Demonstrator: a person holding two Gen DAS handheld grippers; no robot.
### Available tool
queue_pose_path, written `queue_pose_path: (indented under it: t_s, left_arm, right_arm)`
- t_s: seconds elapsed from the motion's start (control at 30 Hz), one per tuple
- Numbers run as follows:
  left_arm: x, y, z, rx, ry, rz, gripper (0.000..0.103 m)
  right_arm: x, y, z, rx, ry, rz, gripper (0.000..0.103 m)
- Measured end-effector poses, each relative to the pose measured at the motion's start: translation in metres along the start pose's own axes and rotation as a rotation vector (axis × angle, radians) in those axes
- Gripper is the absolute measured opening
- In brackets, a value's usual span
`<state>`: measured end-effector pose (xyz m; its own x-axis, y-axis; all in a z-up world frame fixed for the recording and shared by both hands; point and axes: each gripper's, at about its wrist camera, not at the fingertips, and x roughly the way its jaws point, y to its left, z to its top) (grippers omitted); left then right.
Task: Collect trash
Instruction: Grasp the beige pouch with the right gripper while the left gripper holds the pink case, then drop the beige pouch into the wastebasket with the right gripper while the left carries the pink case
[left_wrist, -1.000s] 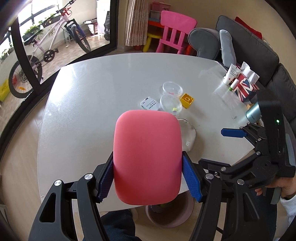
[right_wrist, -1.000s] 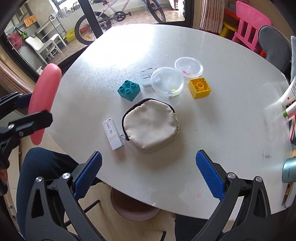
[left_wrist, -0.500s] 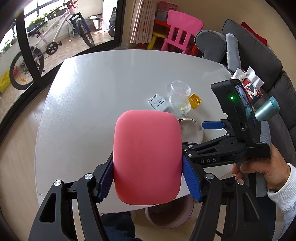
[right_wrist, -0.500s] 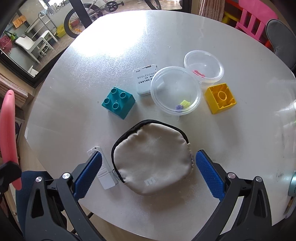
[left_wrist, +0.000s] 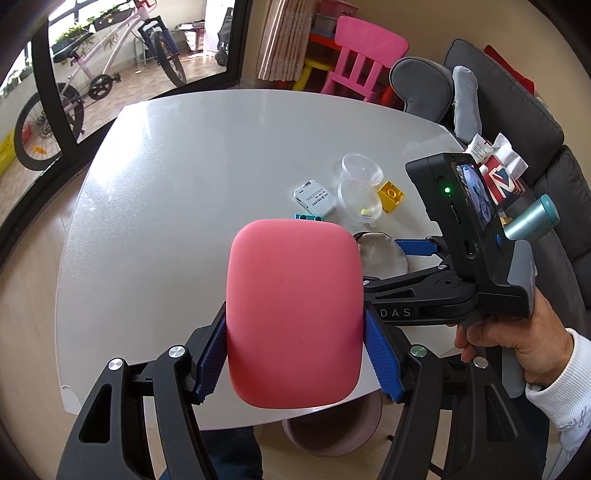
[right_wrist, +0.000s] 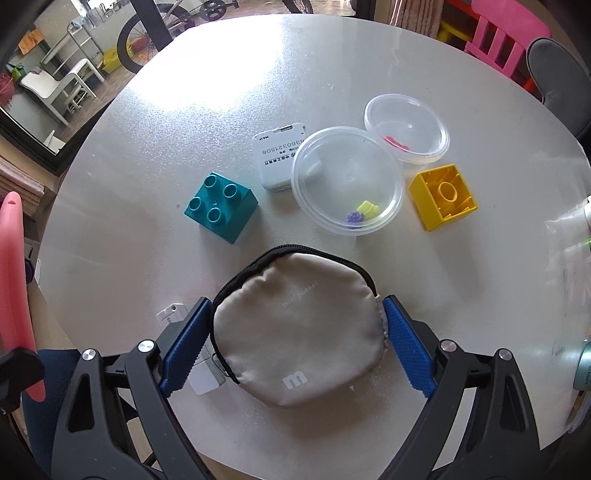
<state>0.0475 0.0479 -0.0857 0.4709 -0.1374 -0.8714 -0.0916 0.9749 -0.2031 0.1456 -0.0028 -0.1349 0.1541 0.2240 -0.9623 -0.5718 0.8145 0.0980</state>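
Note:
A flat pink rounded pad (left_wrist: 293, 310) stands upright in my left gripper (left_wrist: 295, 339), which is shut on it by both side edges, near the table's front edge. On the white table (right_wrist: 147, 122) lies a beige zip pouch (right_wrist: 303, 295). My right gripper (right_wrist: 295, 332) is lowered over the pouch with a blue pad on each side of it. Its jaws are closing; the pads are at the pouch's edges and do not squeeze it. In the left wrist view the pouch (left_wrist: 380, 254) shows partly behind the pad, with the right gripper and the hand holding it beside it.
Beyond the pouch lie a teal brick (right_wrist: 221, 201), a white card pack (right_wrist: 277, 158), two clear tubs (right_wrist: 347, 181), and a yellow brick (right_wrist: 443, 195). A small white device (right_wrist: 205, 378) lies under the right gripper's left finger. A pink bin (left_wrist: 332, 432) stands below the table's front edge.
The right gripper came down and forward over the pouch, and its jaws have narrowed to the pouch's sides. The left gripper still holds the pink pad in place.

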Motion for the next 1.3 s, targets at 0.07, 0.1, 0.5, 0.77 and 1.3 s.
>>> queue_pose_path:
  t_s: [0.07, 0.1, 0.5, 0.77, 1.3]
  left_arm:
    - [0.0, 0.0, 0.0, 0.002, 0.0, -0.003, 0.066]
    - [-0.001, -0.001, 0.001, 0.004, -0.001, -0.004, 0.066]
    - [-0.013, -0.014, -0.006, 0.038, -0.009, -0.02, 0.066]
    - [-0.033, -0.035, -0.032, 0.093, -0.006, -0.039, 0.066]
    - [-0.086, -0.055, -0.081, 0.137, -0.041, -0.039, 0.066]
  right_arm:
    - [-0.003, -0.002, -0.002, 0.006, -0.007, 0.001, 0.089]
    - [-0.005, -0.003, -0.004, 0.009, -0.015, -0.001, 0.089]
    - [-0.073, -0.008, -0.039, -0.009, -0.138, -0.001, 0.089]
    - [-0.149, 0.006, -0.11, -0.065, -0.221, 0.038, 0.089]
    - [-0.182, 0.032, -0.209, -0.118, -0.186, 0.098, 0.089]
